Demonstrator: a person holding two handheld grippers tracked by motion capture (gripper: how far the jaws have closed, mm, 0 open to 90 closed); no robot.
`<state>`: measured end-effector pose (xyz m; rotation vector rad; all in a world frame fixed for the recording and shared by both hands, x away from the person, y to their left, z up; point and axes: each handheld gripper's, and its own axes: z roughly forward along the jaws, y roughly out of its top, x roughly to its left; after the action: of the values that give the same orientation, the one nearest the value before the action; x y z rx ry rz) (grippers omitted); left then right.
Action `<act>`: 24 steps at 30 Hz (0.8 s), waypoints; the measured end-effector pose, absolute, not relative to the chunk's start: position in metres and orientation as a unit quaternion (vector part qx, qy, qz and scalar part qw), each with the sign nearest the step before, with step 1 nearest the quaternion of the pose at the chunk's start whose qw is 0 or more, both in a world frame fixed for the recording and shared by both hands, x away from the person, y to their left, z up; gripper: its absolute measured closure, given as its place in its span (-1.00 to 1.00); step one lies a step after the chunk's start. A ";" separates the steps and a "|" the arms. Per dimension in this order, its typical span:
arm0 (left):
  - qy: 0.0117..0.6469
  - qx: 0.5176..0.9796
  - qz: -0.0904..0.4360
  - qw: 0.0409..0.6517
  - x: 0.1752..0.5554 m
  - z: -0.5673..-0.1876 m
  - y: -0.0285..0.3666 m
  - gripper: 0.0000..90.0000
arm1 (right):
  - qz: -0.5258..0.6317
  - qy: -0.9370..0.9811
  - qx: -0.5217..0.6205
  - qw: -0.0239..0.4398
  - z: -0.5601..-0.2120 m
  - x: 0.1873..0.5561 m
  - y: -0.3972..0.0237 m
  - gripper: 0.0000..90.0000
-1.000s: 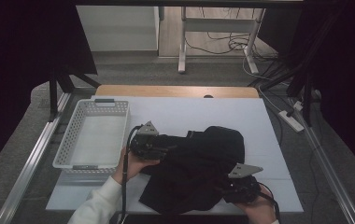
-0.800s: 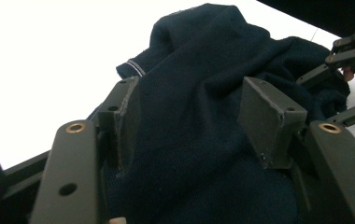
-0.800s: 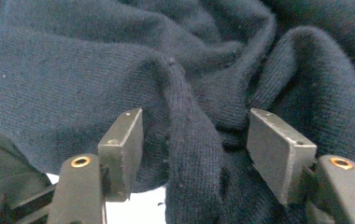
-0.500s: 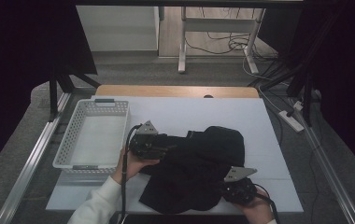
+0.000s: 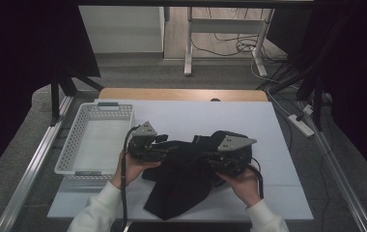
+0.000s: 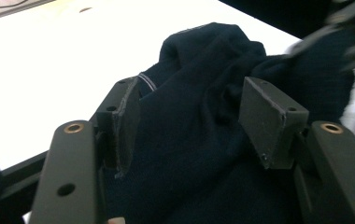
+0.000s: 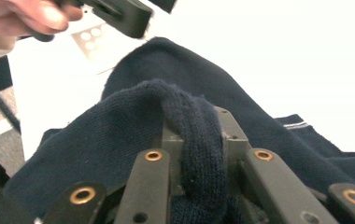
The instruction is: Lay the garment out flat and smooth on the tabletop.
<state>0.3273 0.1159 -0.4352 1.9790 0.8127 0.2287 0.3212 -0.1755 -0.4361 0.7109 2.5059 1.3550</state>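
Looks like we're mid-fold on dark knit garment [image 5: 181, 183], sprawled on white table [image 5: 278, 145] beside basket [image 5: 97, 145]. Right gripper [image 7: 194, 154] just clamped, pinching fold of knit, probably to lift it. Left gripper [image 6: 189, 121] jaws apart, straddling cloth without squeezing, likely steadying it.

The garment [image 5: 181, 179] lies on the table [image 5: 278, 145], right of the seemingly empty basket [image 5: 70, 150].
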 end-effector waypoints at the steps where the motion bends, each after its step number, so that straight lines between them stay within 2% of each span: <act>1: 0.332 0.809 0.094 0.475 0.327 -0.435 0.116 -0.13 | 0.459 0.849 0.241 0.103 -0.436 0.321 -0.175 0.69; 2: 0.332 0.810 0.092 0.474 0.328 -0.436 0.116 -0.13 | 0.452 0.852 0.251 0.082 -0.447 0.328 -0.172 0.50; 3: 0.332 0.810 0.092 0.474 0.328 -0.436 0.116 -0.13 | 0.452 0.852 0.251 0.082 -0.447 0.328 -0.172 0.50; 4: 0.329 0.813 0.091 0.471 0.328 -0.437 0.114 -0.13 | 0.449 0.855 0.254 0.062 -0.456 0.332 -0.169 0.07; 5: 0.329 0.813 0.091 0.471 0.328 -0.437 0.114 -0.13 | 0.449 0.855 0.254 0.062 -0.456 0.332 -0.169 0.07; 6: 0.328 0.814 0.090 0.471 0.327 -0.438 0.112 -0.13 | 0.452 0.853 0.252 0.061 -0.454 0.331 -0.171 -0.08; 8: 0.324 0.817 0.088 0.468 0.326 -0.439 0.109 -0.13 | 0.474 0.840 0.254 0.078 -0.444 0.325 -0.181 -0.19; 10: 0.314 0.823 0.083 0.465 0.324 -0.441 0.101 -0.13 | 0.499 0.819 0.268 0.097 -0.425 0.316 -0.205 -0.22; 14: 0.306 0.830 0.079 0.459 0.322 -0.443 0.092 -0.16 | 0.493 0.814 0.282 0.123 -0.419 0.308 -0.229 -0.22; 18: 0.296 0.837 0.072 0.454 0.321 -0.446 0.079 -0.21 | 0.472 0.810 0.316 0.144 -0.432 0.303 -0.265 -0.22; 24: 0.270 0.853 0.055 0.443 0.318 -0.451 0.058 -0.25 | 0.444 0.810 0.346 0.163 -0.446 0.304 -0.293 -0.22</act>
<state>0.3183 0.0584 -0.4510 2.1174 0.6686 0.1369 0.3044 -0.2928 -0.4462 0.9860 2.3106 1.2673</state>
